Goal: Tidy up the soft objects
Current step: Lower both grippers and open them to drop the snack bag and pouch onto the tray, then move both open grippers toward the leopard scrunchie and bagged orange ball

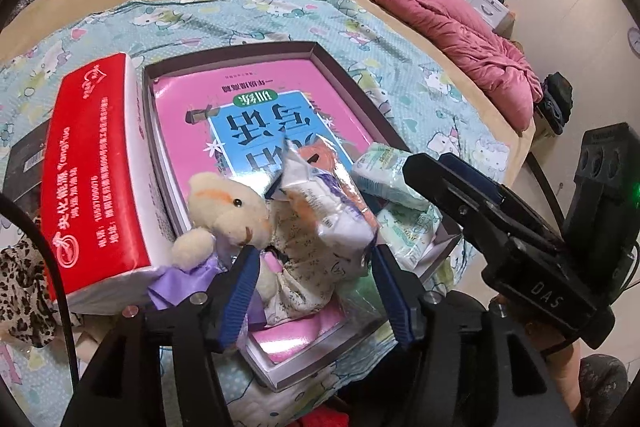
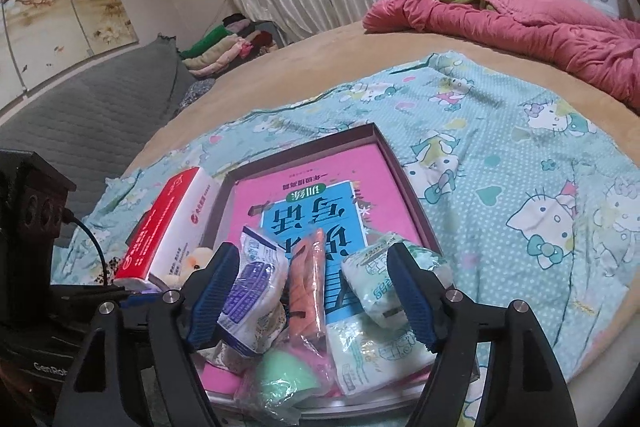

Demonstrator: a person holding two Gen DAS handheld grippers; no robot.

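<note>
A shallow box [image 1: 344, 79] [image 2: 404, 167] with a pink book inside lies on the bed. Soft things pile at its near end: a cream teddy bear [image 1: 228, 211] [image 2: 198, 259] in a purple dress, a white-purple packet [image 1: 332, 203] [image 2: 252, 291], an orange packet [image 2: 308, 291], green-white tissue packs [image 1: 384, 167] [image 2: 376, 287] and a green ball in plastic [image 2: 280, 375]. My left gripper [image 1: 316, 263] is open over the teddy and packet. My right gripper [image 2: 312, 295] [image 1: 452, 187] is open over the packets, holding nothing.
A red and white tissue box [image 1: 100, 171] [image 2: 168, 227] leans against the box's left side. A Hello Kitty sheet [image 2: 520, 167] covers the bed; a pink quilt [image 1: 420, 7] [image 2: 540, 23] lies at the far side. Leopard-print cloth [image 1: 20, 287] is at left.
</note>
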